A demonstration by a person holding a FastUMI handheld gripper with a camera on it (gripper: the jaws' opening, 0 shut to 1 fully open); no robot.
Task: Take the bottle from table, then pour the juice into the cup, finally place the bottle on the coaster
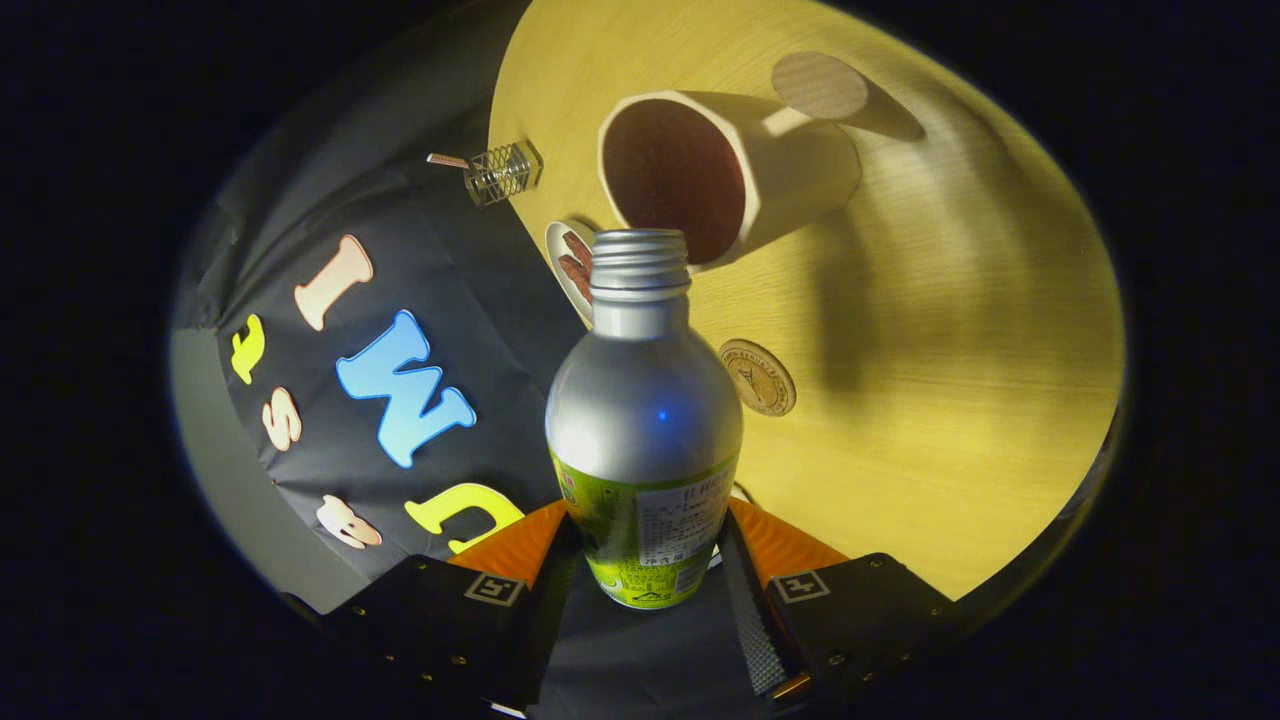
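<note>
Gripper [645, 560] fingers clamp the lower labelled body of the one bottle [643, 420], held tilted off the table [960, 400], uncapped mouth toward the one cup [720, 180]. Metal bottle: likely rigid, smooth, slippery, light; low grip seems fine. One coaster [757, 377] mid-table beside the bottle. One small plate [568, 268] and one wire holder [500, 172] at the table's edge.

No legible txt: bottle [643, 420] label print too small, coaster [757, 377] emblem unreadable.
</note>
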